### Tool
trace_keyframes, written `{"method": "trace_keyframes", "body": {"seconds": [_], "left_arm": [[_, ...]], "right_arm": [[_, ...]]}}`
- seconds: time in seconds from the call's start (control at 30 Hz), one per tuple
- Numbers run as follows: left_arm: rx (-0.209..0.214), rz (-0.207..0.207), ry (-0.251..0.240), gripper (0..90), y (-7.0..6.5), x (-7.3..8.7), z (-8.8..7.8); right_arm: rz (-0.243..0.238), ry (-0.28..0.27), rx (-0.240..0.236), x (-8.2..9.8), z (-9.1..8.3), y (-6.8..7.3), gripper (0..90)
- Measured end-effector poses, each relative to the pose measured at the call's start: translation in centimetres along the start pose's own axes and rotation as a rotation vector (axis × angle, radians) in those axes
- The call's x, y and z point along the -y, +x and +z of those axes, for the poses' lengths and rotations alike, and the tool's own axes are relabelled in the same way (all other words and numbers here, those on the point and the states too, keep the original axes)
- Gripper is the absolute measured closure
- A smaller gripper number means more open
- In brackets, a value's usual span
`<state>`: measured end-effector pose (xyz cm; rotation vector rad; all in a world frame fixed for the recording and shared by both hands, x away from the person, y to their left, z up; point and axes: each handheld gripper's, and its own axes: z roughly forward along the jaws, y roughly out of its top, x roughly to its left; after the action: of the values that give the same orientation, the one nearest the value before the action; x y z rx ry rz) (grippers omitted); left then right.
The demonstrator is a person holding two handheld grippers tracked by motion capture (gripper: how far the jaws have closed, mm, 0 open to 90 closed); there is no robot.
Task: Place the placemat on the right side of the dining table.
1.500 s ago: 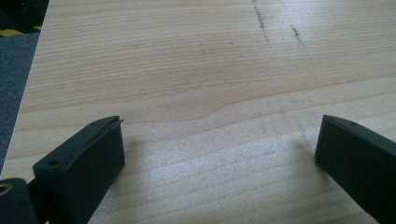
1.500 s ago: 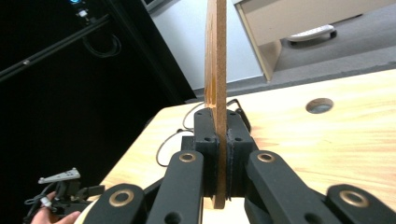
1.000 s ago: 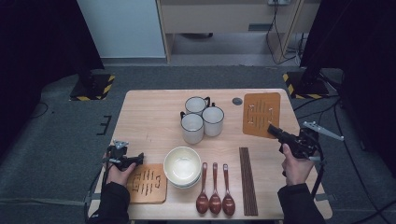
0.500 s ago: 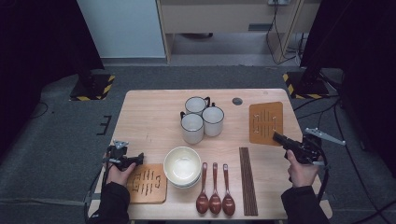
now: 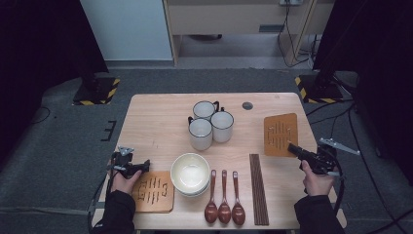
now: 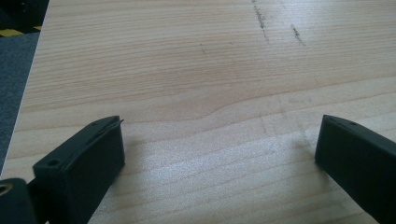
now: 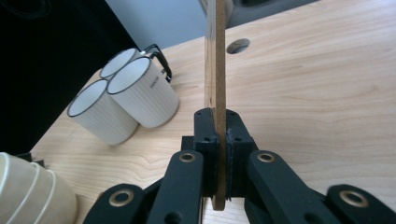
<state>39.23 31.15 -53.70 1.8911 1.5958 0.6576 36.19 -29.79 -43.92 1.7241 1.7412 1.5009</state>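
Grip: right gripper (image 7: 215, 140) has its jaws clamped on the edge of the right trivet (image 5: 280, 134), a thin wooden board seen edge-on between the pads in the right gripper view.
Trivet place: in the high view it sits at the table's (image 5: 156, 126) right side, right of the mugs (image 5: 209, 125) and beyond the chopsticks (image 5: 258, 189); whether it lies flat or is lifted at the held edge cannot be told from there.
Left side: left gripper (image 5: 130, 165) rests with jaws wide apart and nothing between them, over bare wood in its own view, just beside the left trivet (image 5: 152, 191).
Done, by the look of it: one trivet lies at the near left corner, apparently placed; bowls (image 5: 190, 173), spoons (image 5: 224, 197) and chopsticks sit in a row along the near edge.
Left to do: likely setting the held trivet down in its spot and letting go; mugs stand clustered mid-table, so the layout seems only partly arranged.
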Motion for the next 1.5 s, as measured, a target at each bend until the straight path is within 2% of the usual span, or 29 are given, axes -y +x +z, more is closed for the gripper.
{"method": "trace_keyframes", "body": {"seconds": [0.43, 0.97, 1.13, 1.23, 1.5], "left_arm": [[0.000, 0.000, 0.000, 0.1, 0.0, 0.0, 0.0], [0.000, 0.000, 0.000, 0.1, 0.0, 0.0, 0.0], [0.000, 0.000, 0.000, 0.1, 0.0, 0.0, 0.0], [0.000, 0.000, 0.000, 0.1, 0.0, 0.0, 0.0], [0.000, 0.000, 0.000, 0.1, 0.0, 0.0, 0.0]], "right_arm": [[0.041, 0.041, 0.057, 1.0, 0.2, -1.9, 86.9], [0.052, 0.080, 0.074, 1.3, 0.6, -2.4, 86.8], [0.028, 0.075, 0.094, 1.2, 0.7, -2.4, 85.5], [0.004, 0.074, 0.126, 1.2, 0.9, -2.4, 82.8], [-0.015, 0.081, 0.177, 1.2, 1.3, -3.0, 77.1]]}}
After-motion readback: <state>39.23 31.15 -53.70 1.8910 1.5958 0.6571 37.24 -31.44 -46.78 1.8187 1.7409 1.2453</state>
